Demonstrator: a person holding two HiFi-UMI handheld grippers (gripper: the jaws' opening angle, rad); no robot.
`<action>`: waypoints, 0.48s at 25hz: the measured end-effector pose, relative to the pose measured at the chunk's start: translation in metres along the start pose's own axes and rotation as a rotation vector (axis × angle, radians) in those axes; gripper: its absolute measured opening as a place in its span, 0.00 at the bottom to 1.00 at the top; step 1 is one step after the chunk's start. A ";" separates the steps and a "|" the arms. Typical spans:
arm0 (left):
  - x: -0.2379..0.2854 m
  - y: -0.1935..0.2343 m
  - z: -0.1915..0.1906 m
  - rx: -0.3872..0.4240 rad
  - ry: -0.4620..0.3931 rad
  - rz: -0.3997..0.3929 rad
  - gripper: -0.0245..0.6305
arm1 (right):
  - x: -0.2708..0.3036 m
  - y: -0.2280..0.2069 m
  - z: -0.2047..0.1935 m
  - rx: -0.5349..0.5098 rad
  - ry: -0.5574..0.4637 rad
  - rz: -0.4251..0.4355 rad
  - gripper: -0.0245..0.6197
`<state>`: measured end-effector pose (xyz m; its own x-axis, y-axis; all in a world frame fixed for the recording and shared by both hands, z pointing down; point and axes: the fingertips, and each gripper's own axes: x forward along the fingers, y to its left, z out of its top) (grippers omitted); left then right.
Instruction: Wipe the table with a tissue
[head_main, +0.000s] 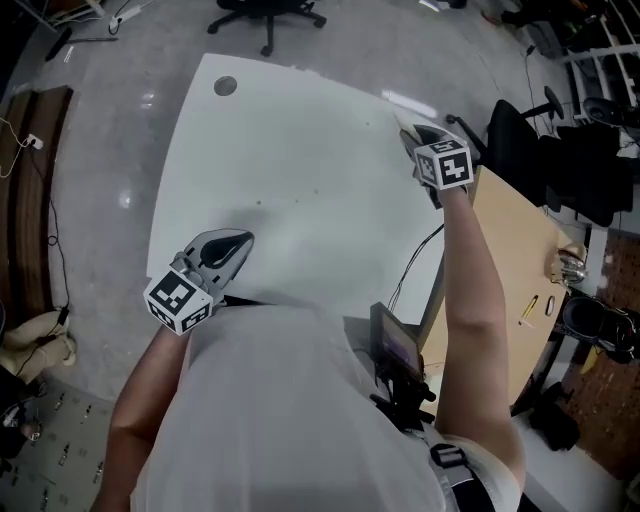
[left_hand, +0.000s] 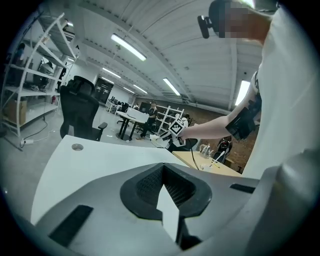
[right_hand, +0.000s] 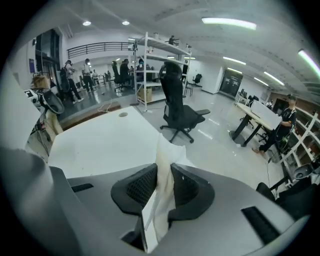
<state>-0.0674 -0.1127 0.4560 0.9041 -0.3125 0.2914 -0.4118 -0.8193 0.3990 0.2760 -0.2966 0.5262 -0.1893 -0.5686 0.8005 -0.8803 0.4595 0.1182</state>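
My right gripper (head_main: 420, 135), upper right of frame, is clamped on the crumpled white paper tissue (right_hand: 161, 195) at the white rectangular table's (head_main: 290, 150) far edge. Left gripper (head_main: 232, 245): jaws together, empty. Plan: press tissue flat, overlap strokes, grip firmly.

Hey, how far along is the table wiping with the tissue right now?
Done: the tissue is clamped in the right hand-held gripper. In hand: that gripper is at the far right corner of the white table; whether the tissue touches the top is unclear. Left: probably most of the wiping, since the top shows no wiped stretch. The left hand-held gripper sits empty at the near edge.
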 end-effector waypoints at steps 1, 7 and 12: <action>-0.004 0.005 -0.002 -0.009 0.002 0.012 0.05 | 0.014 0.004 -0.003 0.002 0.025 0.012 0.16; -0.016 0.026 -0.014 -0.057 0.017 0.063 0.05 | 0.080 0.009 -0.018 -0.087 0.186 -0.002 0.16; -0.022 0.026 -0.020 -0.094 0.027 0.098 0.04 | 0.110 -0.003 -0.034 -0.212 0.294 -0.072 0.16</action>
<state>-0.1000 -0.1179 0.4774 0.8563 -0.3746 0.3554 -0.5077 -0.7364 0.4471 0.2721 -0.3372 0.6335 0.0300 -0.3988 0.9165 -0.7713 0.5740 0.2750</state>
